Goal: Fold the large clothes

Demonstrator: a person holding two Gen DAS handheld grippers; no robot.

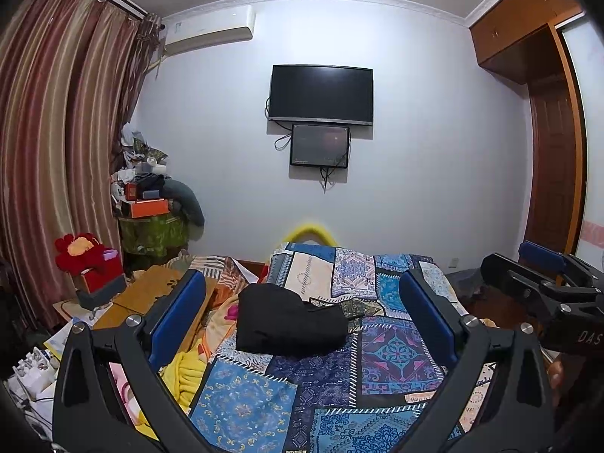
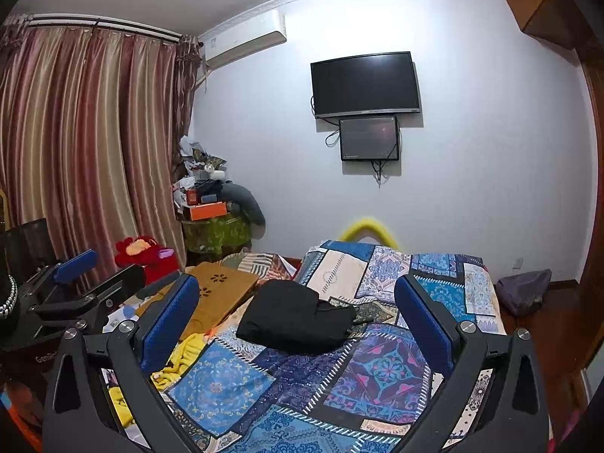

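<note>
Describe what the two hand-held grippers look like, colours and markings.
Both look alike. The left hand-held gripper and the right hand-held gripper each have a black frame with triangular cut-outs, silver round bolts at the joints, and two flat fingers faced with blue textured pads. White lettering reading "DAS" shows on the right one's body in the left wrist view.

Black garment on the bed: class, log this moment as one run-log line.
left gripper: open, empty | right gripper: open, empty | black garment: folded bundle on patchwork bedspread, untouched | phase: grippers raised above bed

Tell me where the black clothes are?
In both wrist views the black clothes lie bunched mid-frame on the patchwork bedspread, just right of the yellow blanket.
</note>
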